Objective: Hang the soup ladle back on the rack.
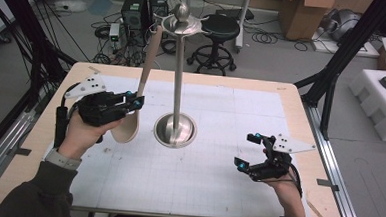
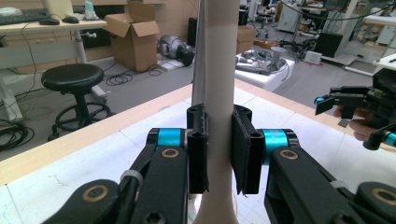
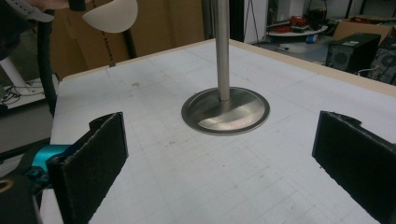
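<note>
Table [image 1: 256, 202]: steel stand [image 1: 175, 130] beside spoon [image 1: 129, 127]

No readable text, labels, brand names, numbers or signs appear anywhere; the white table mat [image 1: 218, 155] carries a faint printed grid without legible markings, and the background boxes are blank.

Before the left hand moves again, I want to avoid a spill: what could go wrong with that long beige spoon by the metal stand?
The left gripper clamps the long beige wooden spoon on its smooth handle, so it could slip or swivel.

The spoon's top sits close to the hooks of the tall silver metal stand; a sideways pull might snag and tip the stand.

The open right gripper is away from the stand's round base, so nothing steadies it.
</note>
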`<state>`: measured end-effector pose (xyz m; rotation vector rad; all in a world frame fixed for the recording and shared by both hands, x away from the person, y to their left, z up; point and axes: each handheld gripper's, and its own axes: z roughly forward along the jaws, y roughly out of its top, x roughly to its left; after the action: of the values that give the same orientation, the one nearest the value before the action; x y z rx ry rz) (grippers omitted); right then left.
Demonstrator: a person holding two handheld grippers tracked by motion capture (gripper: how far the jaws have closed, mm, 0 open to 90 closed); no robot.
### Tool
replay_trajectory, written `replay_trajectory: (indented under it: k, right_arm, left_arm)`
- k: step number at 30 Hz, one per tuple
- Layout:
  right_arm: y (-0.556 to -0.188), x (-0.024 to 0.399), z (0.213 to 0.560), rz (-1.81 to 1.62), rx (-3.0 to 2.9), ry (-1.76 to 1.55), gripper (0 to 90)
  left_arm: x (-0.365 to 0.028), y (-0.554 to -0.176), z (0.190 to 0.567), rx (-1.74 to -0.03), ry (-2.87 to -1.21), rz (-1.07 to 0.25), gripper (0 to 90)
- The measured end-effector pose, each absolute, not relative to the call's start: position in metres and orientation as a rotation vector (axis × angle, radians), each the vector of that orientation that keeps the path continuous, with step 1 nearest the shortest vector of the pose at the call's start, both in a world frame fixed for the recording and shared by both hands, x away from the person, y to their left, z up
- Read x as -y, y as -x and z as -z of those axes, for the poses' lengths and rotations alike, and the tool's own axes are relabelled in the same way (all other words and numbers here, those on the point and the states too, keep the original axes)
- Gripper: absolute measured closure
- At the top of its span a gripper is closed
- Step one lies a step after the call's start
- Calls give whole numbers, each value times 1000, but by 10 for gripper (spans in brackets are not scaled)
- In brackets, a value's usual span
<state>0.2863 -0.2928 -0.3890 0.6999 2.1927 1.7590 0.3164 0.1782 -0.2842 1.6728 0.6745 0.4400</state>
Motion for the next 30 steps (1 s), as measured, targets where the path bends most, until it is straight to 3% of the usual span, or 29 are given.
replay_trajectory:
  k: [25, 30]
  right_arm:
    - [-284, 298, 390, -1771, -2181, -710, 23]
    - [-283, 297, 390, -1769, -2184, -715, 23]
  left_arm:
    - [-145, -342, 304, -663, -1633, -402, 765]
    - [-156, -337, 298, -640, -1604, -403, 632]
